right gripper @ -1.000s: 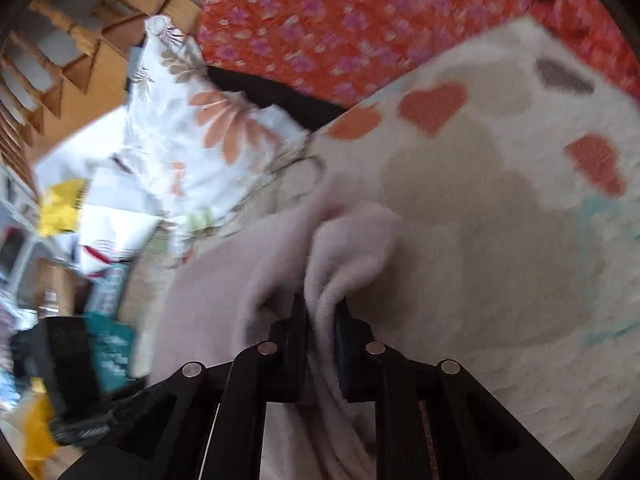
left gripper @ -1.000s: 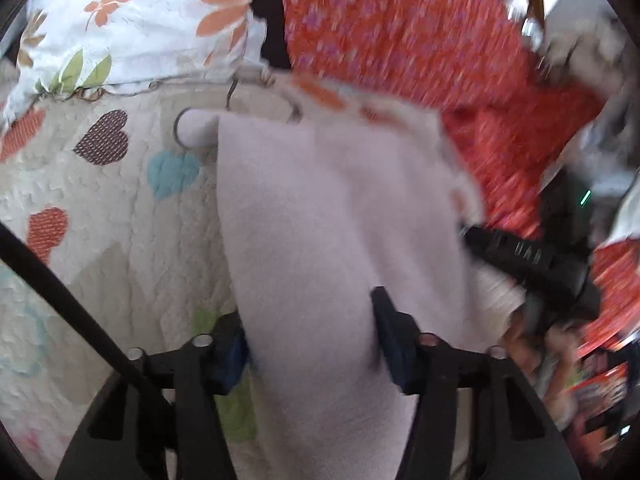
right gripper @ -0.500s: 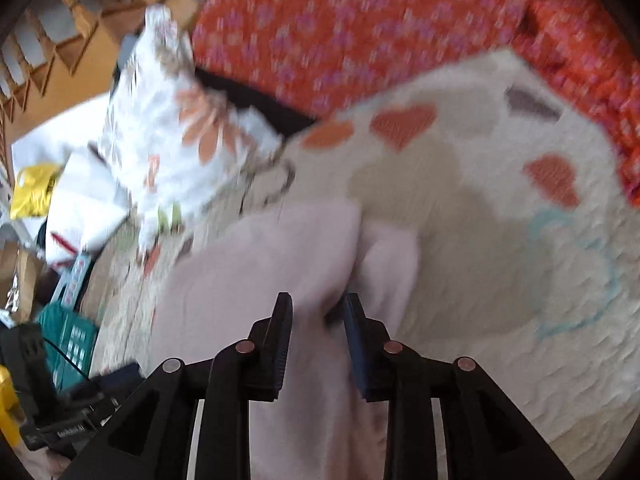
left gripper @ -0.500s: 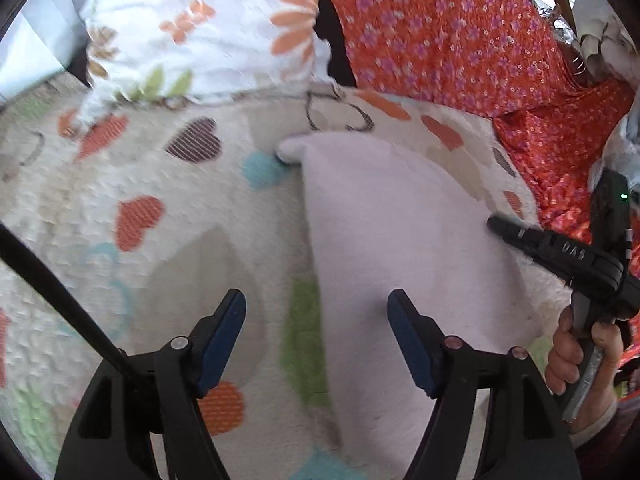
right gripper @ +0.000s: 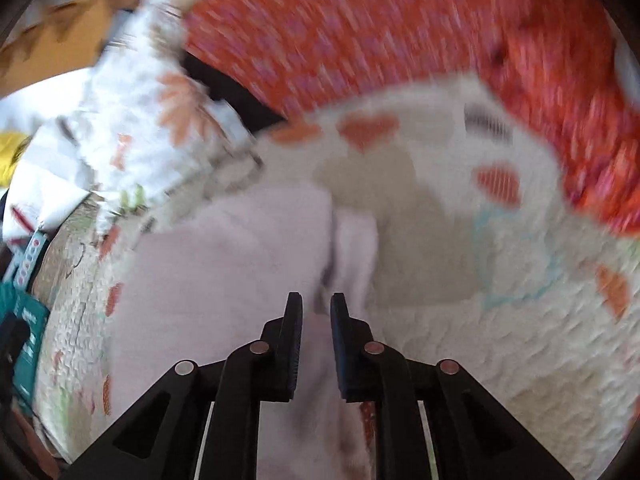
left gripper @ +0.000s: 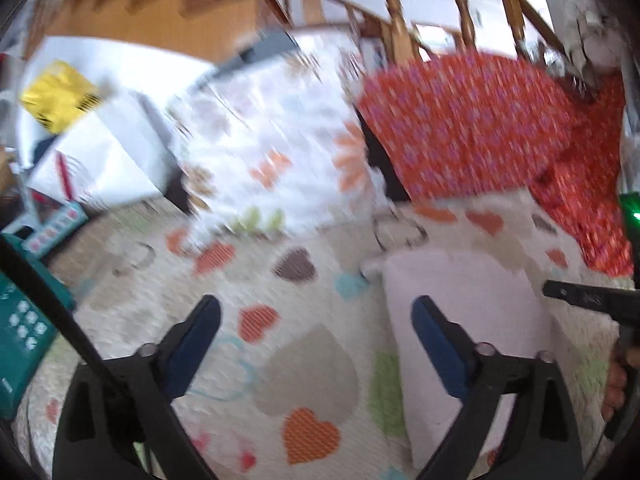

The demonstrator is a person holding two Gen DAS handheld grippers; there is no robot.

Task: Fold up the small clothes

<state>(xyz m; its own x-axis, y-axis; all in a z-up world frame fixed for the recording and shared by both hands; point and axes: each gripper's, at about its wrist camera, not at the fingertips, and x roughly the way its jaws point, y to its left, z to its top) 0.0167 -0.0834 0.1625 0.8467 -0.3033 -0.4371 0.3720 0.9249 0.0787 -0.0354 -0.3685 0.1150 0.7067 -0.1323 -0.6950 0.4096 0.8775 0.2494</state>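
Note:
A pale pink fleece garment [left gripper: 460, 304] lies folded flat on the heart-print quilt [left gripper: 304, 364]. My left gripper [left gripper: 316, 312] is open and empty, raised above the quilt to the garment's left, with its right finger over the garment's edge. The garment also shows in the right wrist view [right gripper: 224, 272], with a folded lip [right gripper: 356, 248] on its right side. My right gripper [right gripper: 316, 304] hovers over it with the jaws a narrow gap apart and nothing between them. It shows in the left wrist view [left gripper: 588, 300] at the right edge. Both views are motion-blurred.
A white floral pillow [left gripper: 280, 152] and a red floral pillow [left gripper: 472, 128] lean at the far end of the quilt. A teal box [left gripper: 20, 320], white papers [left gripper: 100, 168] and a yellow packet [left gripper: 56, 96] lie to the left. A wooden rail [left gripper: 396, 20] stands behind.
My right gripper let go of the garment's fold and drew back. My left gripper lifted and tilted up, showing more of the room. The garment now lies flat.

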